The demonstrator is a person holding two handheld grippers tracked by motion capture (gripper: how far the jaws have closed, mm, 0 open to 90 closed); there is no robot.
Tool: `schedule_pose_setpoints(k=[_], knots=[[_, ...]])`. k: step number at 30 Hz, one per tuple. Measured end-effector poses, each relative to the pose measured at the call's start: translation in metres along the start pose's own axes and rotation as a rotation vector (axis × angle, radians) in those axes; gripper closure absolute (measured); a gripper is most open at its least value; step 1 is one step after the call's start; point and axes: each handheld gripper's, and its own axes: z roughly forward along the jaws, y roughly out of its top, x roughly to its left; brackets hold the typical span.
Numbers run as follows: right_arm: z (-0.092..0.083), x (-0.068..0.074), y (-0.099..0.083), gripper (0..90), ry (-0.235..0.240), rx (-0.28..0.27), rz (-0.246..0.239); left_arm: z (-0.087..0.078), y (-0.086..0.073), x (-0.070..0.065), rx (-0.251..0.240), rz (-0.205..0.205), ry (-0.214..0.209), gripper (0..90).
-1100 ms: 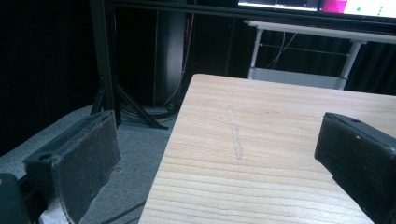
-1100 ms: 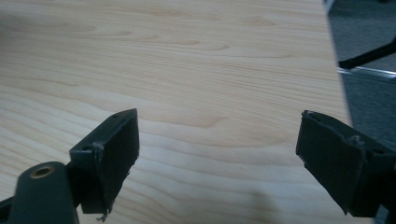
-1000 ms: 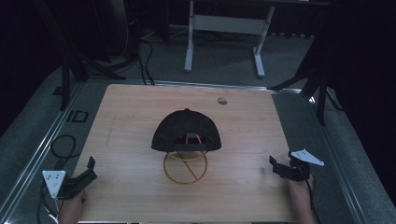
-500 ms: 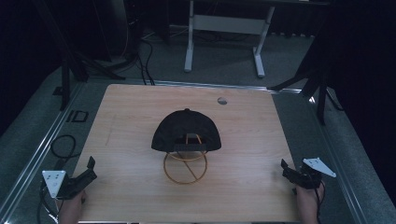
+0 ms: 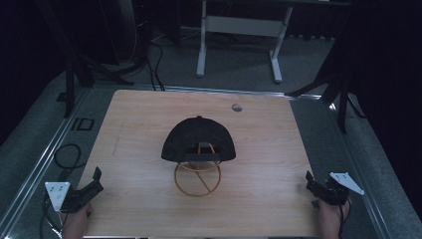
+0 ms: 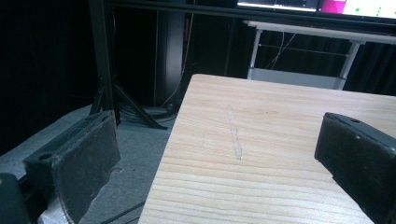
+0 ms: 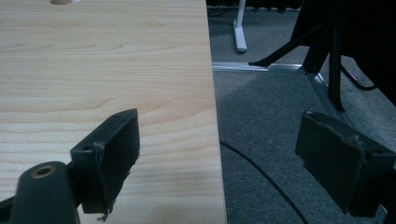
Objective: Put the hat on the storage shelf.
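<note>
The right gripper [image 5: 313,185] has drawn back to the table's near right corner, jaws spread; the left gripper [image 5: 94,183] waits open. The black baseball cap [image 5: 198,140] sits centred on its gold wire stand [image 5: 197,179], seemingly finished.

Dark lab: tripods [image 5: 74,64], cables [image 5: 154,59]

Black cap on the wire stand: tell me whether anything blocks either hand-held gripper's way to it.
Nothing visible does. Bare table lies between the black cap and both the left hand-held gripper and right hand-held gripper.
</note>
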Motion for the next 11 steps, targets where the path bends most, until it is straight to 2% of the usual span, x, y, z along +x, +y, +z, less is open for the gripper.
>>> schedule_pose_setpoints(k=[6, 11], knots=[[0.0005, 0.0038, 0.0001, 13.8, -0.024, -0.003, -0.022, 0.0001, 0.0, 0.0002, 0.0, -0.001, -0.001, 0.5], [0.0006, 0.0039, 0.0002, 13.8, -0.031, 0.0, -0.022, 0.0, 0.0, 0.0002, 0.0, 0.0, -0.002, 0.5]])
